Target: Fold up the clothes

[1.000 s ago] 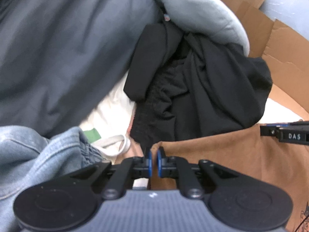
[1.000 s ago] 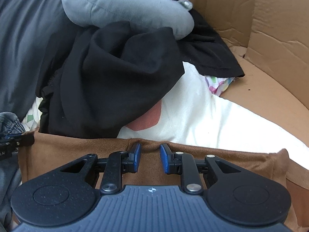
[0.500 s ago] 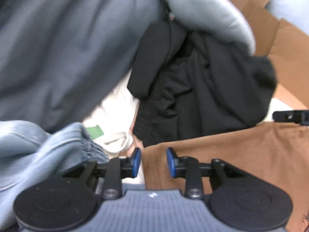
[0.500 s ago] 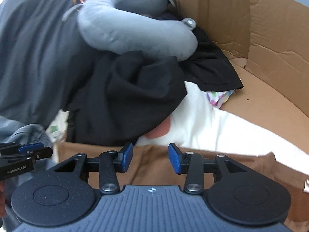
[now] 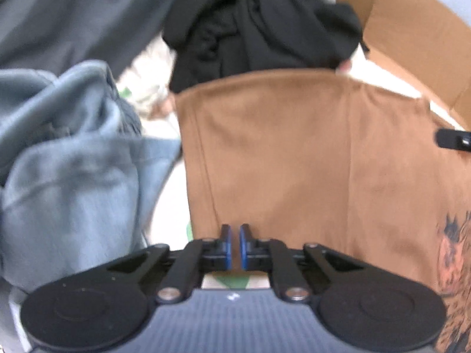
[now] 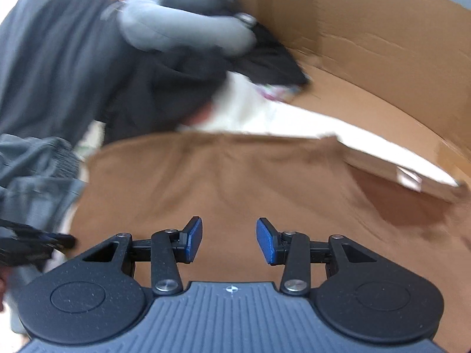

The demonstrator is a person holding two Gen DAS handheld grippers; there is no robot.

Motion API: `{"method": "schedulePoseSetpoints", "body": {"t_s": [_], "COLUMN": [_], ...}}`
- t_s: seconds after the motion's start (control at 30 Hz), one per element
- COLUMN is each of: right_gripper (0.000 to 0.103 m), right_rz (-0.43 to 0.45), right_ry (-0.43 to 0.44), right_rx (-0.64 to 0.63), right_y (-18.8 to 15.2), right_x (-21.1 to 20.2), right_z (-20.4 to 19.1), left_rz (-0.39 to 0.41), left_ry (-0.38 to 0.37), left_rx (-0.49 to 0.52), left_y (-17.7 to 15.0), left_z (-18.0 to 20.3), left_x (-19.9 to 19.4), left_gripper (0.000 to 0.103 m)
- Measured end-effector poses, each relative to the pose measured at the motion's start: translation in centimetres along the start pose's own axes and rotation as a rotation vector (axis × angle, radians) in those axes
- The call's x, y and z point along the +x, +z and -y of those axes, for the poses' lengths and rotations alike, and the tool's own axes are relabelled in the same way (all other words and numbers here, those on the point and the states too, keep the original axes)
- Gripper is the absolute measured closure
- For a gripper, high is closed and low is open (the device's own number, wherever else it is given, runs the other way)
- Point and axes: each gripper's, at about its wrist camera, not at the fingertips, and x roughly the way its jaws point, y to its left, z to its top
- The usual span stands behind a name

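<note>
Brown garment fills the centre of both views, spread flat. Left gripper: jaws nearly closed at the garment's near edge; whether cloth is pinched cannot be told. Right gripper: jaws spread apart, empty, above the cloth. Only the left view shows the printed graphic, lower right.

Flattened cardboard carries the clothes, its creased walls standing up from twelve to three o'clock in the right wrist view. A brown shirt lies spread at the centre, reaching toward six. At eleven o'clock a black garment lies heaped, with a grey cushion on top of it. White cloth shows between the black heap and the brown shirt's far edge. At nine o'clock in the left wrist view sits a crumpled blue-grey garment, just beside the shirt.
</note>
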Motion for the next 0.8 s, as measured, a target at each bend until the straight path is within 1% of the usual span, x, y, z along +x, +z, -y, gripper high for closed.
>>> {"method": "schedulePoseSetpoints", "body": {"t_s": [0.13,0.27,0.3,0.33,0.4,0.5,0.57,0.6,0.67,0.77,0.8], "right_gripper": [0.055,0.055,0.056,0.057,0.057,0.057,0.057,0.057,0.057,0.057,0.061], "right_rz": [-0.024,-0.045,-0.052,-0.061,-0.064,-0.081,-0.079,-0.062,-0.010,0.048,0.065], "right_ry": [-0.099,-0.199,-0.218,-0.218,-0.216,-0.265,-0.299,-0.304,-0.264,-0.209,-0.188], "right_rx": [0.005,0.006,0.010,0.019,0.009,-0.045,-0.033,-0.021,-0.004,-0.052,-0.064], "right_y": [-1.0,-1.8,-2.0,-2.2,-2.5,-2.4,-1.9,-1.6,-0.5,1.5,2.2], "right_x": [0.6,1.4,1.5,1.5,1.2,1.0,0.8,0.5,0.3,1.0,1.6], "right_z": [3.4,6.7,7.5,8.4,9.2,8.9,8.7,8.6,8.0,6.3,5.9], "left_rz": [-0.013,-0.010,-0.009,-0.008,-0.006,-0.003,0.005,0.017,0.047,0.080,0.089], "left_ry": [0.046,0.099,0.107,0.115,0.132,0.156,0.164,0.156,0.126,0.066,0.045], "left_rx": [0.037,0.095,0.095,0.095,0.094,0.094,0.092,0.088,0.083,0.079,0.080], "left_y": [-0.5,-0.4,-0.3,-0.3,-0.2,-0.1,0.0,0.0,0.1,0.3,0.3], "left_z": [0.0,0.4,0.4,0.3,0.2,0.1,0.0,0.1,0.5,1.4,1.9], "left_x": [0.6,0.9,0.8,0.7,0.4,0.0,-0.5,-1.1,-2.2,-3.2,-3.5], "left_gripper": [0.101,0.100,0.100,0.100,0.097,0.096,0.096,0.096,0.096,0.096,0.096]}}
